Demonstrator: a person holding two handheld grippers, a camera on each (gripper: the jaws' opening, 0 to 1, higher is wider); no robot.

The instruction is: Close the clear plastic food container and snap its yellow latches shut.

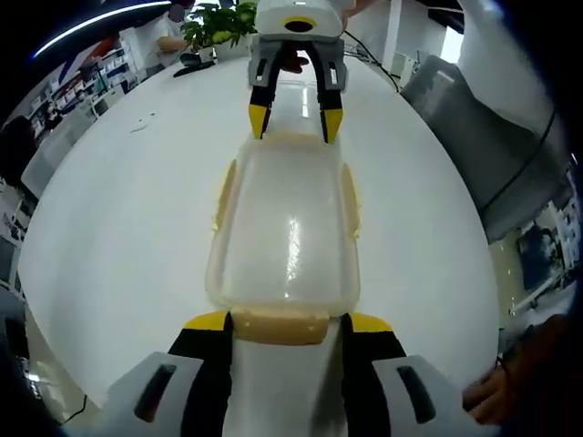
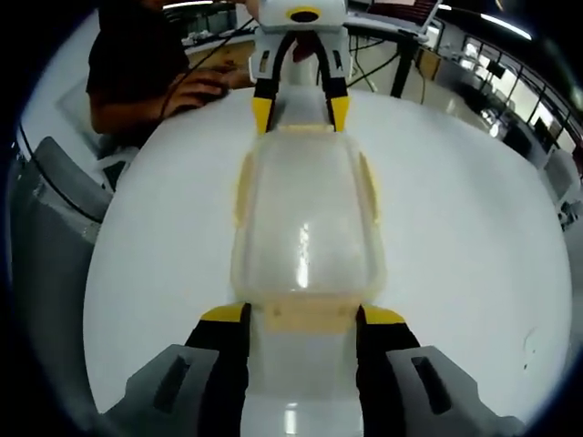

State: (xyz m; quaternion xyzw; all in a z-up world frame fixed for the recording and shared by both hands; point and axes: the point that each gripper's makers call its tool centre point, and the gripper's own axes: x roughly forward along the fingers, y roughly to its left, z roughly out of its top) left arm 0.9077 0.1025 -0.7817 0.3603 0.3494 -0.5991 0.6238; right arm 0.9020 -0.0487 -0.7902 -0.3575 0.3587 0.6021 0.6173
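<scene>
Left gripper view: white table (image 1: 118,228), clear container (image 1: 284,228) lying lengthwise at centre, lid on. Yellow latches on long sides, left one (image 1: 224,193), right one (image 1: 350,198). Left tool (image 1: 278,325) open, jaws spread either side of near end latch (image 1: 279,326). Right tool (image 1: 295,118) at far end, open, tips straddling far latch.

Right gripper view: seated person (image 2: 146,64) far left behind table. Container (image 2: 305,228) at centre, right tool (image 2: 301,320) open around near latch (image 2: 306,314); left tool (image 2: 301,111) facing it at far end.
</scene>
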